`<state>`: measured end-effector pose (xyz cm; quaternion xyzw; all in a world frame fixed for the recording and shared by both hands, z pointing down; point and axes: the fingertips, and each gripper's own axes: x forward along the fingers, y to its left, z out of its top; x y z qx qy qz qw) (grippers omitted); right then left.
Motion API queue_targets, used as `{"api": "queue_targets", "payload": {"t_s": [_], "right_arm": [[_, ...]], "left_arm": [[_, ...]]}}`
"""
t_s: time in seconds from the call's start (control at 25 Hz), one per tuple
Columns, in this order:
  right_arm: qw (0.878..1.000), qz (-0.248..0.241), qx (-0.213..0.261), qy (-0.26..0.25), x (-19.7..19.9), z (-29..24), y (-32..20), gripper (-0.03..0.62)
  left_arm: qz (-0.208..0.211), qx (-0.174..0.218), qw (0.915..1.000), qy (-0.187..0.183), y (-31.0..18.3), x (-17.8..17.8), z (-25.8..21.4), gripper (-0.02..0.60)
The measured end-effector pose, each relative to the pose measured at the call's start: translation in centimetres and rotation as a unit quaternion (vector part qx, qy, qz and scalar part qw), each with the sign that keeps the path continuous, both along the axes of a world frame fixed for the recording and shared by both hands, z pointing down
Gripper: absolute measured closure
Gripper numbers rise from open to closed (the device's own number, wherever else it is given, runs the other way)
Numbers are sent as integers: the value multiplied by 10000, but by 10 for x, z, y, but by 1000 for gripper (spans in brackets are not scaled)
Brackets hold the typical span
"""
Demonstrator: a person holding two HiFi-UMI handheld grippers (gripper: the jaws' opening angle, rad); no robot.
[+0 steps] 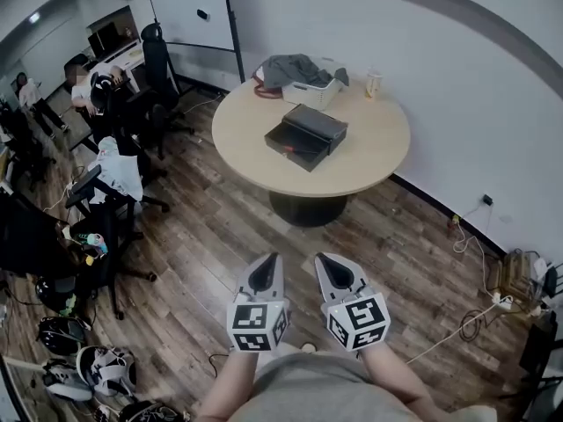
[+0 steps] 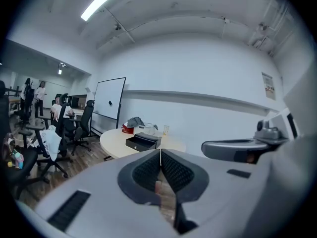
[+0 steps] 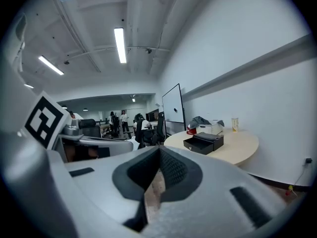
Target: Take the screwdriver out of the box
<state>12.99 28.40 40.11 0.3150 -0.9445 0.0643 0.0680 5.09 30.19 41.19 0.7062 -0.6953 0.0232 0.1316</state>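
The left gripper (image 1: 269, 260) and right gripper (image 1: 323, 260) are held side by side, each with its 2 jaws pressed together on nothing, well apart from the table (image 1: 369, 161). The box (image 1: 315, 123) is set there, drawer (image 1: 286, 141) out; the screwdriver cannot be made out.

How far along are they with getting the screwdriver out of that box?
Nothing looks done yet. The black box sits on the round beige table, no screwdriver showing. In hand: nothing; the left tool and right tool are shut and empty, well short of the table. Left: walk up, reach into the box, lift the screwdriver out.
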Motion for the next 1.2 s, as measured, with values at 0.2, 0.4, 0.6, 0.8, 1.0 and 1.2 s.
{"api": "queue_targets", "payload": {"t_s": [0.2,0.4,0.6,0.8,1.0,1.2], "right_arm": [[10000,-49,76,-30,9,-3,2,594],[9999,31,-3,-165,17,-2,-1,594],[9996,83,-173,-224,18,0,-7,594],[9994,126,-227,-241,16,3,-21,594],[9993,172,-279,-174,9,10,-53,594],[9991,260,-298,-164,-7,11,-99,594]], "left_arm": [[71,36,10000,-34,1,15,-2,577],[58,40,10000,-42,3,20,0,577],[38,-17,10000,29,-2,18,1,577],[117,-32,9999,102,-17,18,5,577],[220,-24,9997,124,-52,12,10,577],[277,-26,9995,126,-97,-7,11,577]]}}
